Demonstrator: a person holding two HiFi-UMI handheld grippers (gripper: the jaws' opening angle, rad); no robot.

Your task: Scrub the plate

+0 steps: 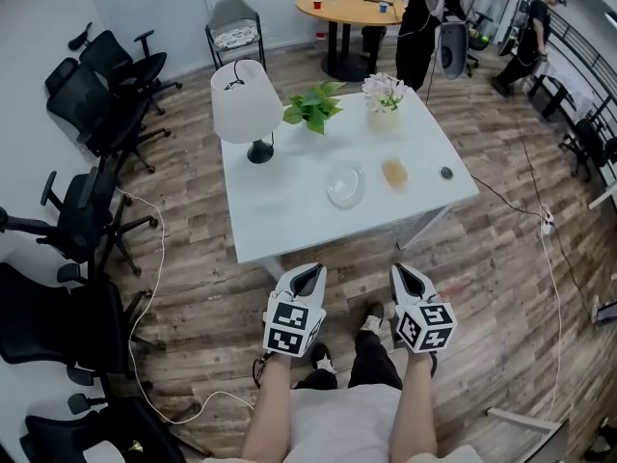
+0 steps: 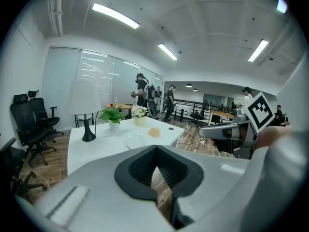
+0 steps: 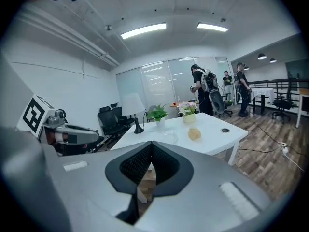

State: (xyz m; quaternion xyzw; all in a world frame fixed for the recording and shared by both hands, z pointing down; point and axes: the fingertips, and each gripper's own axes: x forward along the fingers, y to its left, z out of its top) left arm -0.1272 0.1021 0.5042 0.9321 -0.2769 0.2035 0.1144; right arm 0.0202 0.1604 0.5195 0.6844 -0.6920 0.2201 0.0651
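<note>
Office, white table (image 1: 280, 210) — clear plate (image 1: 345, 183) mid-table, sponge (image 1: 394, 173) just right of it. Left gripper (image 1: 307, 276) and right gripper (image 1: 406, 274) hang short of the near edge, jaws pressed together, empty. Plate lies ahead between the 2 — right nearer the sponge.

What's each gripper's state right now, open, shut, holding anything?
Left gripper: closed, nothing between the jaws.
Right gripper: closed, nothing between the jaws.

Pale shirt (image 1: 349, 422), black trousers (image 1: 374, 363) (2 grey hand-held grippers (image 1: 308, 271) (image 1: 406, 269)).
</note>
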